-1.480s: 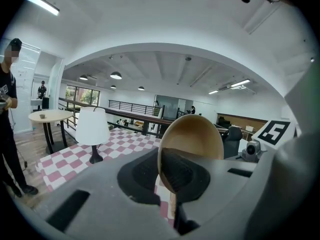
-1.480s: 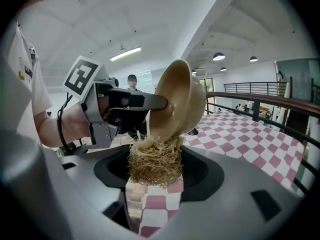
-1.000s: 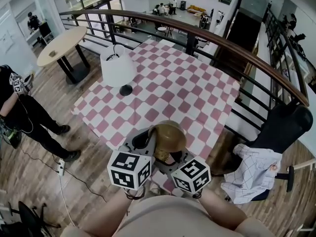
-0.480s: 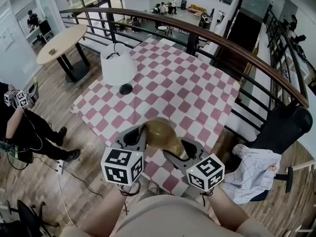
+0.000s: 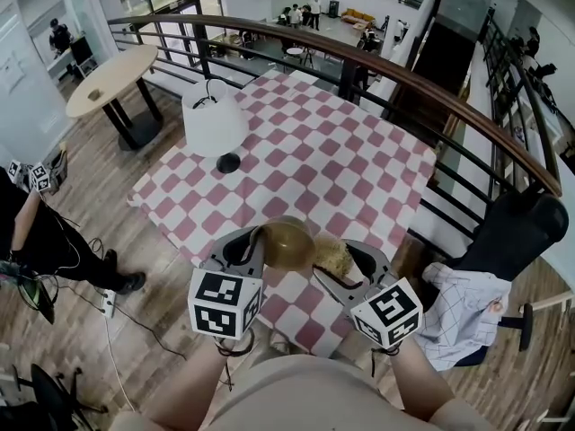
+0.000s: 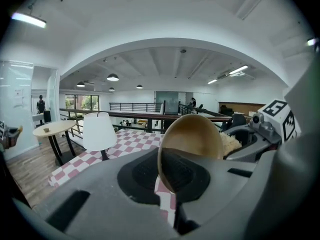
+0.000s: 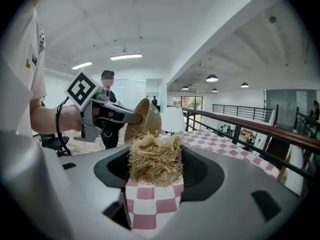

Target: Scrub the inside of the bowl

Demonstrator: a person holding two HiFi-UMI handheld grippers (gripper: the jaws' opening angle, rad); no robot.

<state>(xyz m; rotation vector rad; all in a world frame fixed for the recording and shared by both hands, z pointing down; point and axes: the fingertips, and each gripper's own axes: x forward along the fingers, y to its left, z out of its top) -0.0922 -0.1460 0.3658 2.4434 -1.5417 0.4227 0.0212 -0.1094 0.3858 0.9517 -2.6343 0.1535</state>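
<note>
A tan bowl (image 5: 286, 244) hangs above the checked table's near edge, tipped on its side, and my left gripper (image 5: 260, 242) is shut on its rim. In the left gripper view the bowl's outer wall (image 6: 195, 136) faces the camera, with the rim pinched between the pads. A pale fibrous scrubber (image 5: 333, 257) sits just right of the bowl, with my right gripper (image 5: 340, 266) shut on it. The right gripper view shows the scrubber (image 7: 154, 159) clamped between the pads and the bowl (image 7: 145, 118) beyond it, held by the left gripper (image 7: 116, 115). Whether scrubber and bowl touch is unclear.
A white lamp (image 5: 214, 119) stands on the pink-and-white checked table (image 5: 359, 169). A curved railing (image 5: 431, 88) runs behind it. A black chair with a shirt (image 5: 467, 308) is at the right, a round table (image 5: 112, 79) at far left, and a person (image 5: 36, 223) at the left edge.
The right gripper has drawn the scrubber out from under the bowl and moved right. The bowl has tipped from dome-up onto its side and shifted slightly left.
</note>
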